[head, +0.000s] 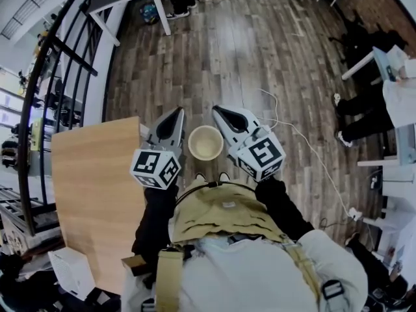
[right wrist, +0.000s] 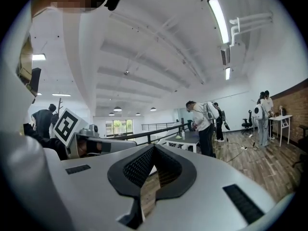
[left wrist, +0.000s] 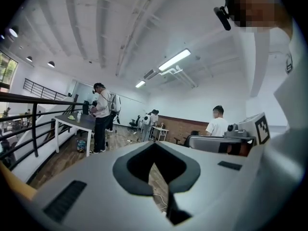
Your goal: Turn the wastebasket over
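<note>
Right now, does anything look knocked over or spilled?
Nothing stands out. The bin stands upright, mouth up, on the floor, with nothing spilled around it. A white cable trails across the floor nearby.

An open-plan lab office was shown.
White surfaces (left wrist: pixel 73 121), office chairs (right wrist: pixel 248 122), strip lights (left wrist: pixel 174 60) and plank flooring (head: pixel 260 44) were seen.

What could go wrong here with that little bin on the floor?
The wastebasket stands open side up right by the person's shoes; a step could kick it away. A white cable trails across the floor nearby, a possible snag. The left gripper and right gripper have shut, empty fingers, so they might just shove it.
</note>
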`<action>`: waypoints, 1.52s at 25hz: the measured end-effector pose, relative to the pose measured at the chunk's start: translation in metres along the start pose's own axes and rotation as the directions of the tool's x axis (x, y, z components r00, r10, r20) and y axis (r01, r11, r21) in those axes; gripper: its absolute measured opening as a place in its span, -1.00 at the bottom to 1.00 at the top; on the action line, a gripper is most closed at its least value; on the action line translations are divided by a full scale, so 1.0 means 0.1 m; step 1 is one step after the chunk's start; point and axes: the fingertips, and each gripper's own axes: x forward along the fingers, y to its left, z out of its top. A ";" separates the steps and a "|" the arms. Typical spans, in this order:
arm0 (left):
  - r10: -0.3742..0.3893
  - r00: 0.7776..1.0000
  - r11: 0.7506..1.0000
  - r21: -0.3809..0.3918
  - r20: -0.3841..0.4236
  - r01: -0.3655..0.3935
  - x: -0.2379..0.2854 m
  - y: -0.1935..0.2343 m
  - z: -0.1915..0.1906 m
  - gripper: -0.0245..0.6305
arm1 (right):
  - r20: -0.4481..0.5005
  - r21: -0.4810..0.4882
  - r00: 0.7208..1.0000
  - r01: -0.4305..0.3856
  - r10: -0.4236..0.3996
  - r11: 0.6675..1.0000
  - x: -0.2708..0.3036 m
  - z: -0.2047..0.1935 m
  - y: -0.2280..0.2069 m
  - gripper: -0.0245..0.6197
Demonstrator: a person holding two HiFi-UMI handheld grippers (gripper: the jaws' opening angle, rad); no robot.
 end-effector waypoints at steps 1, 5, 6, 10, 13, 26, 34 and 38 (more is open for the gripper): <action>0.004 1.000 1.000 0.004 0.008 -0.004 -0.01 -0.01 0.04 -0.93 | 0.010 -0.008 1.000 0.005 -0.005 1.000 0.00 0.05 0.01 -0.86; 0.062 0.997 0.997 0.051 0.043 -0.064 -0.08 0.04 0.22 -0.93 | 0.058 -0.021 0.998 0.033 -0.032 0.999 0.00 0.25 0.02 -0.86; 0.081 0.995 0.994 0.064 0.052 -0.084 -0.10 0.07 0.27 -0.93 | 0.068 -0.026 0.997 0.038 -0.036 0.999 0.00 0.29 0.03 -0.86; 0.112 0.990 0.988 0.098 0.082 -0.120 -0.13 0.09 0.40 -0.93 | 0.092 -0.043 0.995 0.044 -0.040 0.998 0.02 0.40 0.08 -0.86; 0.108 0.990 0.986 0.118 0.090 -0.119 -0.12 0.01 0.45 -0.93 | 0.096 -0.047 0.994 0.050 -0.045 0.998 0.01 0.42 0.08 -0.86; 0.114 0.990 0.987 0.105 0.089 -0.123 -0.09 -0.04 0.48 -0.93 | 0.104 -0.051 0.991 0.093 -0.088 0.994 -0.05 0.52 0.00 -0.86; 0.124 0.988 0.985 0.110 0.091 -0.134 -0.06 -0.01 0.49 -0.93 | 0.109 -0.044 0.990 0.094 -0.089 0.995 -0.03 0.53 -0.04 -0.86; 0.121 0.988 0.985 0.111 0.095 -0.131 -0.05 0.00 0.50 -0.93 | 0.115 -0.041 0.989 0.095 -0.090 0.995 -0.03 0.55 -0.06 -0.86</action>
